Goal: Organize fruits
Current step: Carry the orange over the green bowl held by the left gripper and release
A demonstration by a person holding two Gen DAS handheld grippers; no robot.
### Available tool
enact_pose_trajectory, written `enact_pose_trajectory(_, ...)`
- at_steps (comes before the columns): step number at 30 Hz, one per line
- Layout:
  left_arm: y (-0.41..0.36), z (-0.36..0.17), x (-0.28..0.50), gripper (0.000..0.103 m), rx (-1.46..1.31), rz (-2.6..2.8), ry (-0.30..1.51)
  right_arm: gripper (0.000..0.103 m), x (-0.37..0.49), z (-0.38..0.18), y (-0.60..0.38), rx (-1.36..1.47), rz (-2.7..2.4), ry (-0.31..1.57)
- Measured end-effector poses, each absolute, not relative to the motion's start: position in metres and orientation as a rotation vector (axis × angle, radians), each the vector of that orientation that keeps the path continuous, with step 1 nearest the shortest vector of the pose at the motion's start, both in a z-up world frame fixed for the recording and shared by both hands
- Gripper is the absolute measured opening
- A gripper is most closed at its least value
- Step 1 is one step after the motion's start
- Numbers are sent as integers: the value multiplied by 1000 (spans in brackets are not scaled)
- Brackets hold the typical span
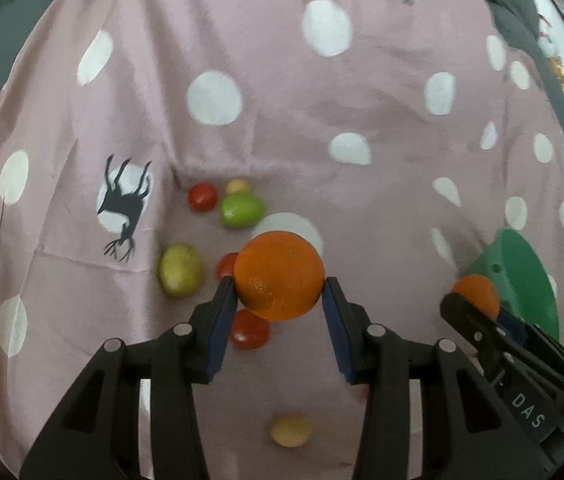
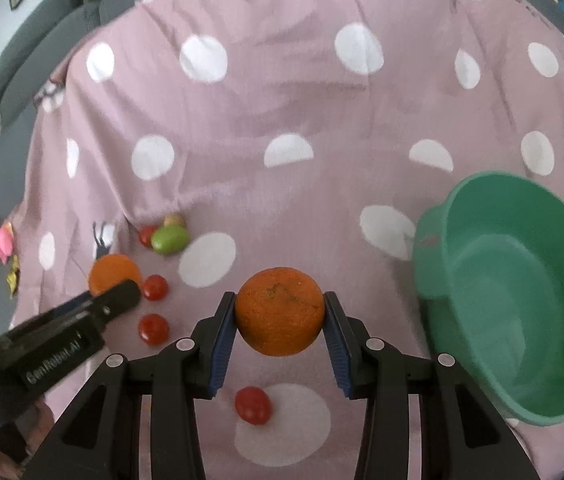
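Note:
My left gripper is shut on an orange and holds it above the pink dotted cloth. My right gripper is shut on a second orange, left of the green bowl, which looks empty. Each gripper shows in the other's view, the right one with its orange by the bowl, the left one with its orange. Red tomatoes, a green fruit and a yellow-green fruit lie on the cloth.
A small tan fruit lies under the left gripper, another behind the green fruit. A red tomato lies under the right gripper, two more to its left. Grey sofa cushions rise behind the cloth.

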State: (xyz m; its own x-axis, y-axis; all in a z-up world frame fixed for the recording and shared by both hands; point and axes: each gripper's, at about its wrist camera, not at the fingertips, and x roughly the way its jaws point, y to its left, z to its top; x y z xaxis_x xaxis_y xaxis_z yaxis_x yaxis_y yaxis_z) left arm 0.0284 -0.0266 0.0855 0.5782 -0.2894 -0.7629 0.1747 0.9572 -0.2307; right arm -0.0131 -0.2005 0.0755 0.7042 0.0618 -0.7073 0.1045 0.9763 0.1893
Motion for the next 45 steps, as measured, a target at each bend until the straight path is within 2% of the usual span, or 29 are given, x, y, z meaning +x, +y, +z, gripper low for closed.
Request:
enact_pose_trajectory(14,-102,114,-4,44,-60,-461,829,44,-52,101,-281,328,-220,648)
enact_pose_trajectory(31,-196,128,-8,44,16,-660,802,44,-75,83,-359,482,-416,644)
enact_pose_trajectory(45,-241,109,-10,44,107,-723,831,44,-83,66,-385,580,-465,660)
